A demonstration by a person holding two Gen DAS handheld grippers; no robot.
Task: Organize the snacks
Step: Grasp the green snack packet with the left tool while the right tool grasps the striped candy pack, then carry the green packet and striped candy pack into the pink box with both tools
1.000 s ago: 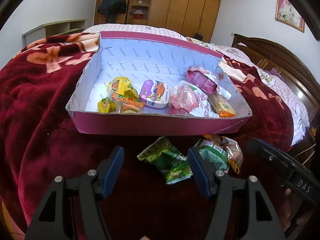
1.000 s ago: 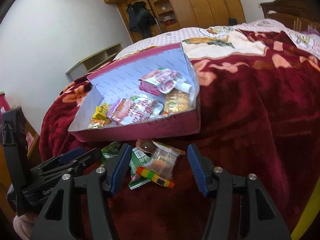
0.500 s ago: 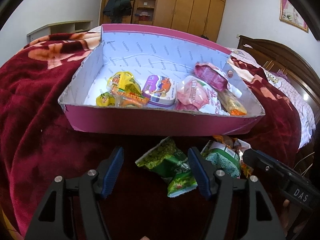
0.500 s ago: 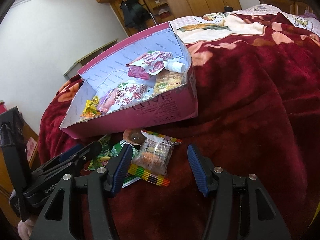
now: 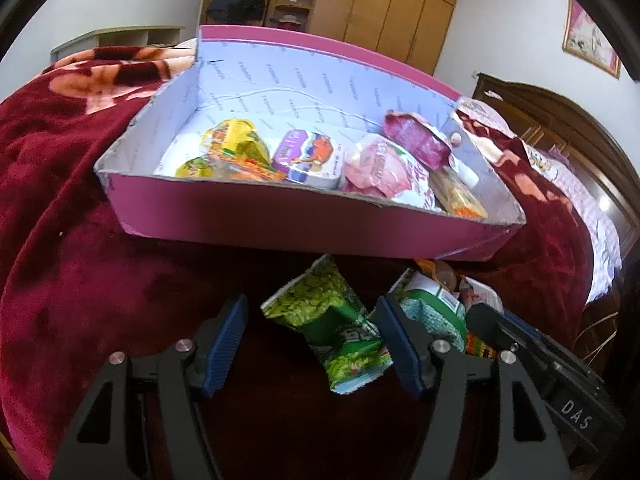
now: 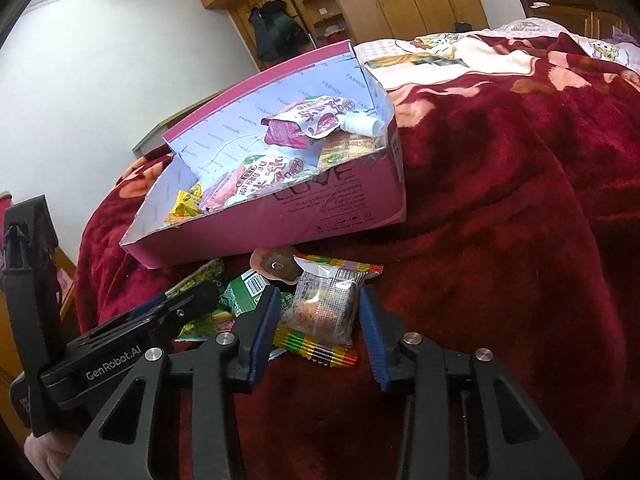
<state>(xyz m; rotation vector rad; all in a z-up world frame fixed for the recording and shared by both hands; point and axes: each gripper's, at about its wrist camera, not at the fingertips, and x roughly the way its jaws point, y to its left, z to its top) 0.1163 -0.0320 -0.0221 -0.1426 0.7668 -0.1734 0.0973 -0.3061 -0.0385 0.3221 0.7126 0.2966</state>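
A pink cardboard box (image 5: 280,220) (image 6: 320,216) lies on the red blanket and holds several snack packs. In front of it lie loose snacks. My left gripper (image 5: 312,340) is open around a green snack pack (image 5: 336,328), its pads apart from it. My right gripper (image 6: 318,324) is open with a clear pack with striped ends (image 6: 324,308) between its pads, close to both. A second green pack (image 5: 432,312) (image 6: 248,288) and a brown round snack (image 6: 276,266) lie beside them.
The bed's red flowered blanket (image 6: 500,200) stretches right and behind the box. A wooden wardrobe (image 5: 384,12) stands at the far wall and a dark headboard (image 5: 560,120) at the right. The bed's left edge drops off by a low shelf (image 5: 120,38).
Both grippers have moved forward and down toward the loose snacks. The green pack now lies between the left pads and the striped clear pack between the right pads. The right jaws have narrowed.
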